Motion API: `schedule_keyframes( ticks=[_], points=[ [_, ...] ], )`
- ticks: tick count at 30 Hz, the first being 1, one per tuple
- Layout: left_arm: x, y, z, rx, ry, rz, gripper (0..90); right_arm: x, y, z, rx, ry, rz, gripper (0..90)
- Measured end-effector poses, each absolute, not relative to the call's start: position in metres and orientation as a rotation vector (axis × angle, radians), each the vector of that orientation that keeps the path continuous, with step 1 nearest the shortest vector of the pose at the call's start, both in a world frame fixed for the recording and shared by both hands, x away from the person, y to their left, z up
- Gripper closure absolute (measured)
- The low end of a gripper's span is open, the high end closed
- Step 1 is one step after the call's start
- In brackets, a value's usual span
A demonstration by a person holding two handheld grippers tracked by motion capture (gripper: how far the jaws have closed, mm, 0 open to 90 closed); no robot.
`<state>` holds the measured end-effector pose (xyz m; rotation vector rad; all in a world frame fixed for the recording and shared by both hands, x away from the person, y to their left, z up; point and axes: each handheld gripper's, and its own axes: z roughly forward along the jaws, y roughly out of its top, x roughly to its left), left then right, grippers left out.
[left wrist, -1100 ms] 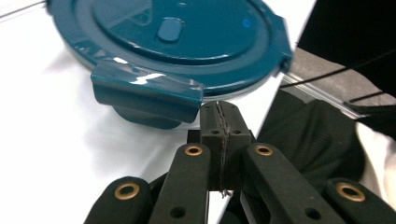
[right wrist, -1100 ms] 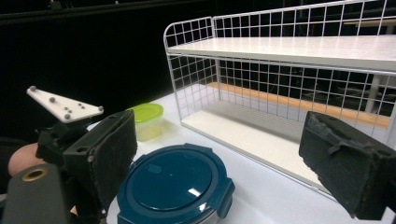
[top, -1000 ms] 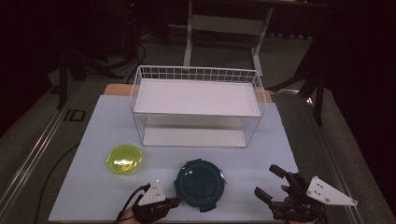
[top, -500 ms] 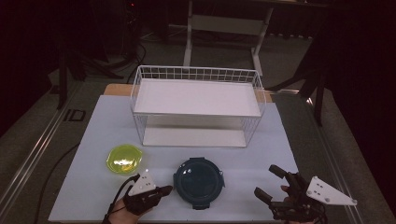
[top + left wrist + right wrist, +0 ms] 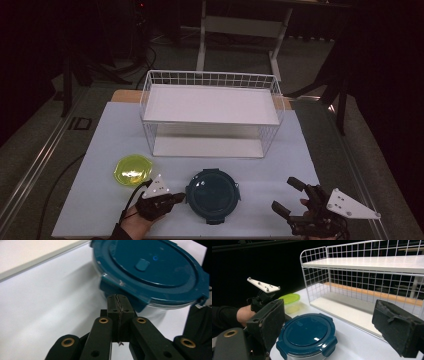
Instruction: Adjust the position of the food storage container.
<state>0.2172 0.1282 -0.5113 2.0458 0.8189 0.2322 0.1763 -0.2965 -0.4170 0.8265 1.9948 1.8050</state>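
Sitting near the tabletop's [image 5: 95, 150] front edge, teal-lidded round container [image 5: 212, 195], left claw [image 5: 172, 198] pressed together against its rim latch; right claw [image 5: 289, 196] spread wide beside it. Best nudged slowly, low at the rim, avoiding the yellow-lidded tub [image 5: 133, 169].

container [image 5: 152, 272] rim cut off, near edge blurred
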Motion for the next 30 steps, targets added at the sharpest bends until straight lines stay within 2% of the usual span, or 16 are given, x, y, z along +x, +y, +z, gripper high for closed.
schedule_keyframes(
  ticks=[30],
  points=[
    [0.239,0.067,-0.510,2.054,0.750,0.188,89.3,0.182,-0.292,-0.423,0.830,2.041,1.778,10.9]
  ],
)
